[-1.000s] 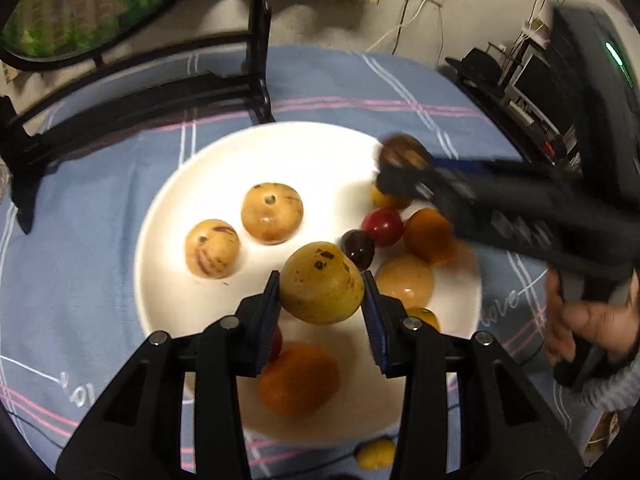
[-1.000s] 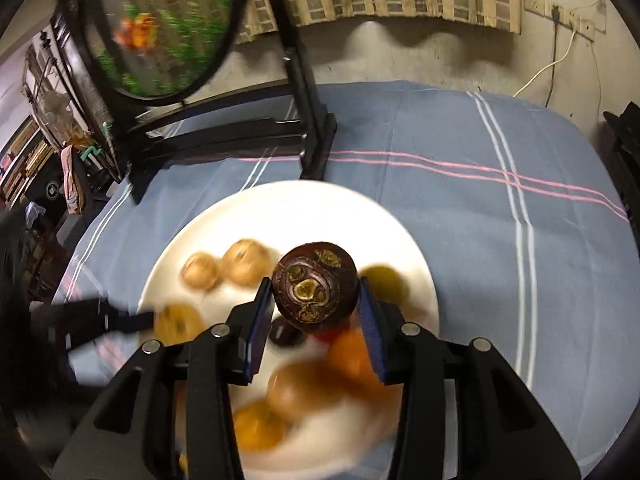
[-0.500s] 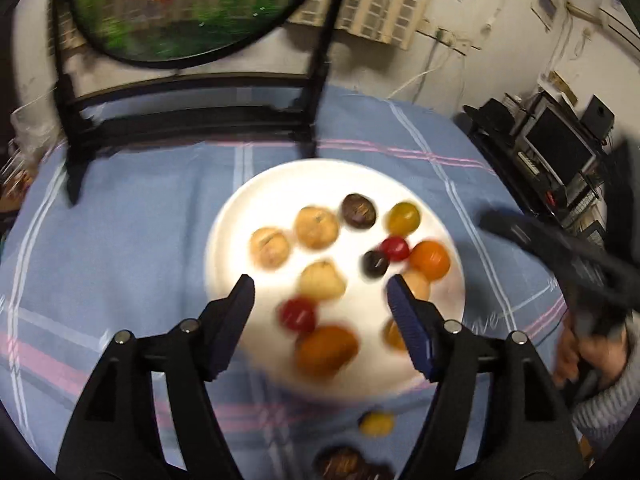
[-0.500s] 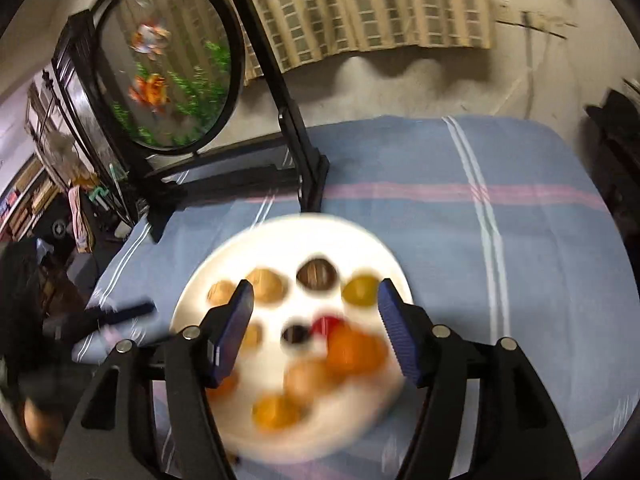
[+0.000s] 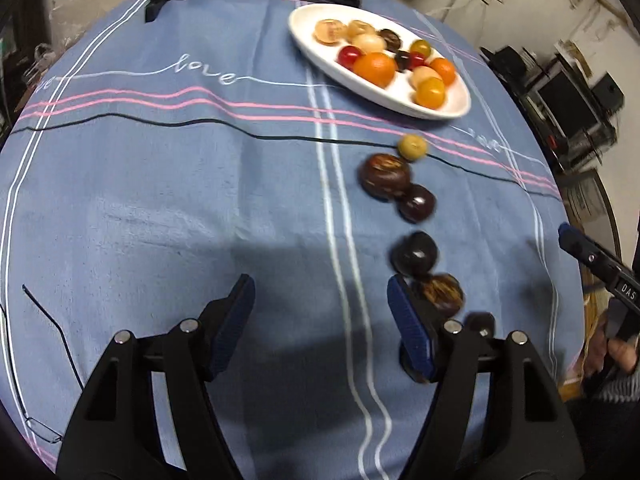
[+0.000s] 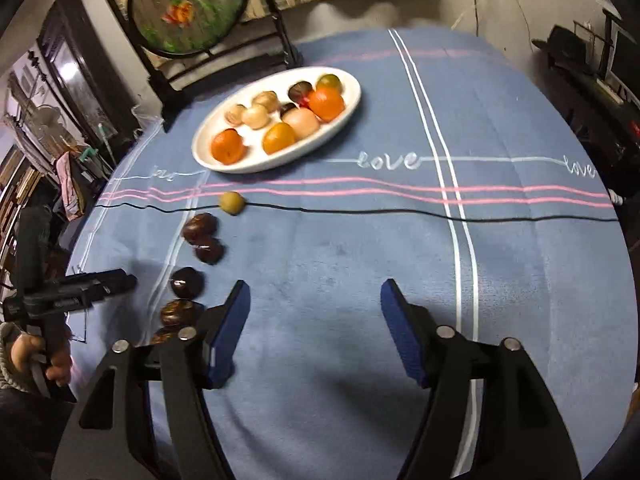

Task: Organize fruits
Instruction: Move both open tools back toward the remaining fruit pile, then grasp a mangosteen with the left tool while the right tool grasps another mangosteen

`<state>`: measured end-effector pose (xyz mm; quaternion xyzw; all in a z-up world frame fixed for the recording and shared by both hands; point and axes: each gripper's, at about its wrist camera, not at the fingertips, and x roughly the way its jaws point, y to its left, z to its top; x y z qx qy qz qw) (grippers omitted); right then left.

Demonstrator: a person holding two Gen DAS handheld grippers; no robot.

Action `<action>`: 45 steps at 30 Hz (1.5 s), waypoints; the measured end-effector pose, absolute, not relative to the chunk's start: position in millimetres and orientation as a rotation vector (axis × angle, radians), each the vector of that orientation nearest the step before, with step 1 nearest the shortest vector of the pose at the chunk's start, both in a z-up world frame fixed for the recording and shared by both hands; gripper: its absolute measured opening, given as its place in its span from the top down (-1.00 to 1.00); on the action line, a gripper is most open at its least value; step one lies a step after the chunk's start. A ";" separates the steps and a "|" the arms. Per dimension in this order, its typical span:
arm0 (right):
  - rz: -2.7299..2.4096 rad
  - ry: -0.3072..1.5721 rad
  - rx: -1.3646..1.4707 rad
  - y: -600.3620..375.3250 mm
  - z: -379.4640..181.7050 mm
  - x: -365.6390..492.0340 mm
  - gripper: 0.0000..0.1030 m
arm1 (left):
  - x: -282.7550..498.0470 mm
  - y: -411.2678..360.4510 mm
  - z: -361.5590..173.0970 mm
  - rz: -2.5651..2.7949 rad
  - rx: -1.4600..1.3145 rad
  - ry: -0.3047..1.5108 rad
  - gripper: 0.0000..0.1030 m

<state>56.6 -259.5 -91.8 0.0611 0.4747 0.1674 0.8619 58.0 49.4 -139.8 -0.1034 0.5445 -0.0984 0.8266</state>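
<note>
Both my grippers have pulled back from the white plate [image 5: 384,96], left fingers [image 5: 236,320] wide and empty, right fingers [image 6: 394,328] opening, empty; dark fruits [image 5: 414,254] lie between them on the bench.

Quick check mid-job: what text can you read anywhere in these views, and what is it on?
"love": white script stitched on the blue tablecloth, beside the white plate; readable at and.
More script near the cloth's edges is cut off or blurred.
"DAS": small white print on the right gripper's black body.
No other readable text.
</note>
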 end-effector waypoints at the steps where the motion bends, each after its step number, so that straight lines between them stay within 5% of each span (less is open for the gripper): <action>1: 0.362 0.994 0.103 -253.8 -89.8 52.8 -0.37 | 55.8 44.5 -136.0 -0.228 -0.200 1.147 -0.38; 9: 0.363 0.988 0.059 -254.1 -85.2 33.5 -0.46 | 43.9 -10.3 -127.1 -0.365 -0.012 1.139 -0.52; 13: 0.321 0.989 0.071 -269.0 -85.1 27.0 -0.82 | 53.6 -28.6 -134.0 -0.377 -0.011 1.162 -0.52; 27: 0.261 1.004 0.121 -311.1 -91.1 26.0 -0.83 | 70.1 -38.2 -160.7 -0.310 -0.084 1.237 -0.50; 38: 0.304 1.030 0.101 -304.2 -96.2 35.6 -0.83 | 63.5 -39.8 -159.9 -0.355 -0.118 1.232 0.18; 45: 0.306 1.027 0.102 -303.7 -95.5 35.0 -0.83 | 58.4 -31.6 -153.8 -0.335 -0.126 1.191 0.18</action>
